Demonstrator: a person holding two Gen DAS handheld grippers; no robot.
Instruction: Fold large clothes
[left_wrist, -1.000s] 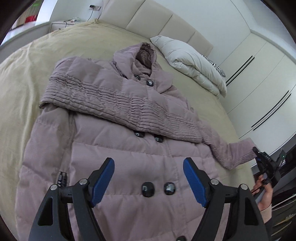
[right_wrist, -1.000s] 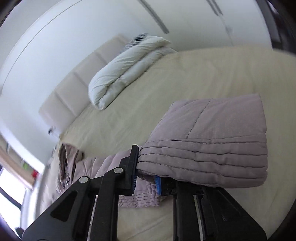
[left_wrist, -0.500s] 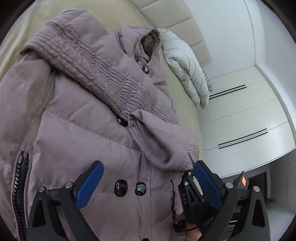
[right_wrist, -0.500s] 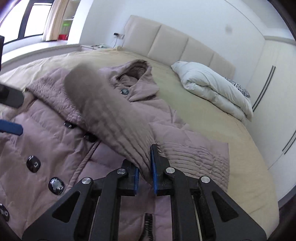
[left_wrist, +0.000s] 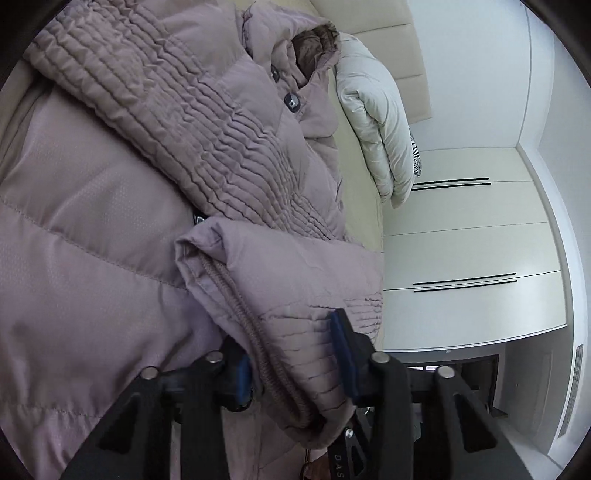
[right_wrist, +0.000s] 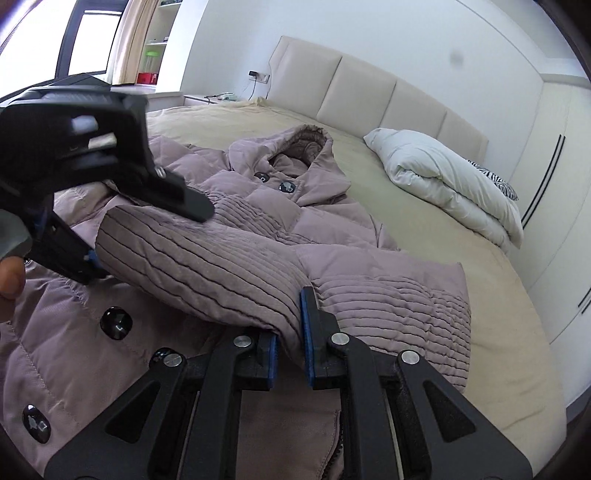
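A mauve quilted hooded coat (left_wrist: 92, 240) (right_wrist: 70, 354) with dark buttons lies face up on the bed. One ribbed sleeve (left_wrist: 184, 122) is folded across its chest. The other sleeve (left_wrist: 295, 280) (right_wrist: 203, 266) is doubled over the coat's front. My left gripper (left_wrist: 293, 365) (right_wrist: 147, 243) has its jaws closing around that sleeve's cuff end, and the padded cloth fills the gap between the blue pads. My right gripper (right_wrist: 290, 339) is shut on the same sleeve at its bend, near the coat's right edge.
A beige bed cover (right_wrist: 498, 350) lies under the coat. A folded white duvet (right_wrist: 443, 184) (left_wrist: 376, 122) sits by the padded headboard (right_wrist: 369, 88). White wardrobe doors (left_wrist: 461, 240) stand beyond the bed's right side. A person's hand (right_wrist: 9, 277) holds the left gripper.
The right gripper swung the sleeve from the bed's side over the coat's front. The left gripper rolled, moved onto the cuff and narrowed from wide open around it.
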